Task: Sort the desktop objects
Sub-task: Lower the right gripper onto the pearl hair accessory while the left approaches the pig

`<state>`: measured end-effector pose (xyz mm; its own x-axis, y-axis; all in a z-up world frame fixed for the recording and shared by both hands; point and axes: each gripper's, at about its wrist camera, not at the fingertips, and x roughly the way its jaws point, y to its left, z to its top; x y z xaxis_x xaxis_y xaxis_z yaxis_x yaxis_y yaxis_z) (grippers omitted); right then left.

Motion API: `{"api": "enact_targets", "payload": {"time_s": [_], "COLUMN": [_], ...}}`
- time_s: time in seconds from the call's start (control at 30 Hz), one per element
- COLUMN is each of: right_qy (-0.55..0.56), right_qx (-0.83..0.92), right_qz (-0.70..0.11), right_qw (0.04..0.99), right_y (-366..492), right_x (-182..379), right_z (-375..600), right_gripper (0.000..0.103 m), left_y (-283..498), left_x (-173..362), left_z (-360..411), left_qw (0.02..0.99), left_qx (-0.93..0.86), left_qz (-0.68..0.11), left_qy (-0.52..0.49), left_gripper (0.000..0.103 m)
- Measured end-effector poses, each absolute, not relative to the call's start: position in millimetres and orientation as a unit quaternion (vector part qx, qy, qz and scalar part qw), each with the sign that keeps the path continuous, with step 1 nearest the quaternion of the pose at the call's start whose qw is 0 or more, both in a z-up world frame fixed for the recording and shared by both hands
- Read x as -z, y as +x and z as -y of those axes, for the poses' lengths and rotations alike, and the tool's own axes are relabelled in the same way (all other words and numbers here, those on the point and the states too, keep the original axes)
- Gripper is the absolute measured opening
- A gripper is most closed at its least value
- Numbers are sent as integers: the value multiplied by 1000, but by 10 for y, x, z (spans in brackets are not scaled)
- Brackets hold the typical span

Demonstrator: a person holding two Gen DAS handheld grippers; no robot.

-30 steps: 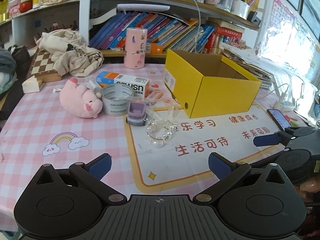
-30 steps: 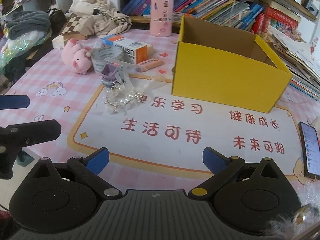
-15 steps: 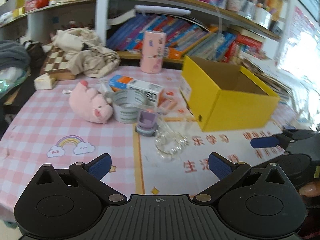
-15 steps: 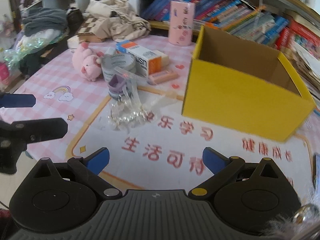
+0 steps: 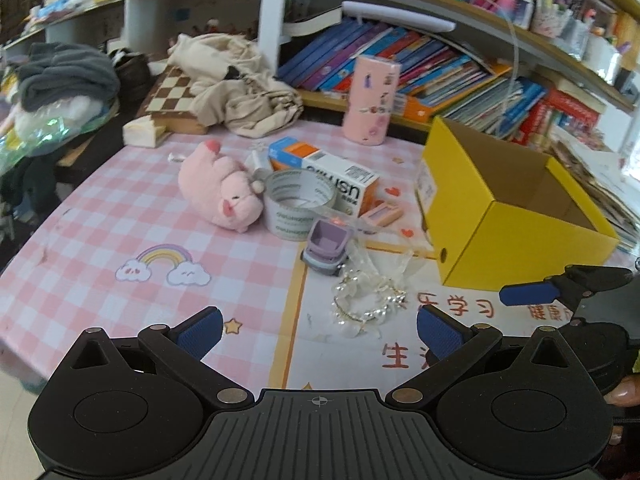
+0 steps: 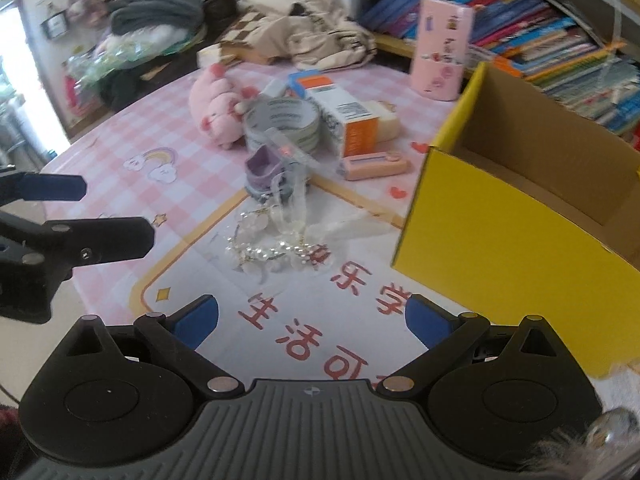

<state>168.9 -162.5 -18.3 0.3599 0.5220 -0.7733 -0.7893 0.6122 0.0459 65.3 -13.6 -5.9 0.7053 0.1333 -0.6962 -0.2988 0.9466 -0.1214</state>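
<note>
An open yellow box (image 5: 508, 216) (image 6: 520, 216) stands on the right of the pink checked table. Left of it lie a pink plush pig (image 5: 220, 192) (image 6: 216, 108), a tape roll (image 5: 298, 208) (image 6: 282, 120), an orange-and-white carton (image 5: 332, 178) (image 6: 340, 112), a purple toy car (image 5: 326, 246) (image 6: 266, 172), a pink eraser case (image 5: 380, 213) (image 6: 374, 166) and a pearl bracelet in clear wrap (image 5: 368, 308) (image 6: 272, 248). My left gripper (image 5: 318, 330) hangs open over the near table edge, short of the bracelet. My right gripper (image 6: 310, 322) is open above the printed mat, holding nothing.
A tall pink cylinder (image 5: 374, 100) stands at the back before shelves of books. A chessboard (image 5: 168, 96) and crumpled beige cloth (image 5: 236, 88) lie back left. The other gripper shows at each view's side edge, the right gripper's finger (image 5: 532, 294) and the left gripper's finger (image 6: 52, 192).
Both views have swung left and closer to the cluster of objects. The yellow box has slid toward the right of each frame. Both grippers stay open and empty.
</note>
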Motion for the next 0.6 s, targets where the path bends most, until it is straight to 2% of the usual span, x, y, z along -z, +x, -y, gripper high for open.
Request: {"api": "enact_targets", "payload": {"time_s": [0.13, 0.37, 0.6], "right_qy": [-176, -174, -186], "right_qx": [-440, -468, -430], "right_qz": [-396, -407, -402], "right_qw": [786, 765, 787], "right_y": [1744, 1801, 1885], "right_x": [230, 341, 333], "right_z": [1594, 1497, 1238], "right_gripper": [100, 93, 93], "left_y": [685, 735, 1051], "left_x": [84, 146, 167], "left_z": [167, 153, -128], "left_qw": [907, 897, 906], "left_qx": [-144, -155, -105], "left_qz": [-378, -397, -401], "left_qy": [-118, -114, -90], "left_gripper": [103, 103, 103]}}
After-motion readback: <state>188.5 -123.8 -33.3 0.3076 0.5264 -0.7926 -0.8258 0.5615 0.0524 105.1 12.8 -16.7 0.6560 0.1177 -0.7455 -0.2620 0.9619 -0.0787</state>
